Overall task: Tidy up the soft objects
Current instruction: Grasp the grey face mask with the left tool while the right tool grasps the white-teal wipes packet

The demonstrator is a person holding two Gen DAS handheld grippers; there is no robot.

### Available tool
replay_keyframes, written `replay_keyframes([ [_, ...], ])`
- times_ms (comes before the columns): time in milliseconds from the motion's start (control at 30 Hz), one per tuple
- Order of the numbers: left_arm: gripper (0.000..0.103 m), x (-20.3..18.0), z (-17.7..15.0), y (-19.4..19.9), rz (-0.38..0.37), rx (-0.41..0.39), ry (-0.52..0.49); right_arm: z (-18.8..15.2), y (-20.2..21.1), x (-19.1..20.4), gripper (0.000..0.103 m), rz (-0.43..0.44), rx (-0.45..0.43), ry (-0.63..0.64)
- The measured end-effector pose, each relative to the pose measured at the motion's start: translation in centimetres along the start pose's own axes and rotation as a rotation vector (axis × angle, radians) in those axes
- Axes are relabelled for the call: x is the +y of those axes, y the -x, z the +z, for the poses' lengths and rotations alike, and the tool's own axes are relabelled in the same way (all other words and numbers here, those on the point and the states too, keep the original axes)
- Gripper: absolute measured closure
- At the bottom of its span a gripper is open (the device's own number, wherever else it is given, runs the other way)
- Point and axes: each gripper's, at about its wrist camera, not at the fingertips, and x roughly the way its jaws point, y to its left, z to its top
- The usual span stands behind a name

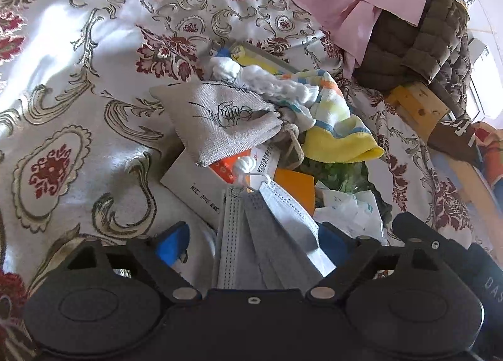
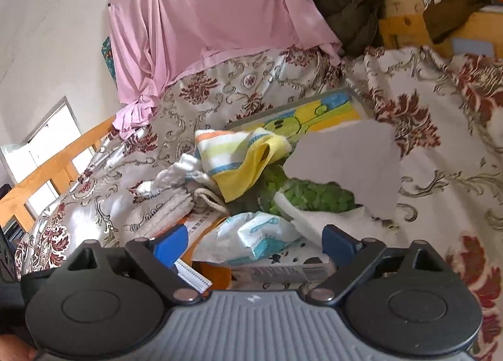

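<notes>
A heap of soft things lies on the floral bedspread: a grey drawstring pouch, a white knitted cloth, a yellow striped towel and a crumpled tissue pack. Several grey face masks lie fanned out between the blue pads of my left gripper, which stands open just above them. My right gripper is open too, its fingers on either side of the tissue pack without touching it. Beyond it are the towel and the pouch.
A green bumpy item, a grey sheet, a picture book, a white box and an orange card are mixed in. A pink sheet and dark puffer jacket hang behind. A wooden rail runs left.
</notes>
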Motion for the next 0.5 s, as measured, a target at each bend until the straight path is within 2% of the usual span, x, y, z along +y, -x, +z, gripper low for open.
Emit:
replay_keyframes([
  [200, 0.031, 0.4, 0.1, -0.9, -0.036, 0.029, 0.011, -0.5, -1.6, 0.4, 0.022, 0.013, 0.043, 0.001],
  [367, 0.043, 0.6, -0.1, -1.3, -0.057, 0.051, 0.021, -0.9, -2.4, 0.9, 0.039, 0.015, 0.068, 0.011],
  [500, 0.052, 0.7, -0.2, -1.4, -0.067, 0.054, 0.025, -1.0, -2.6, 0.9, 0.046, 0.011, 0.079, 0.013],
])
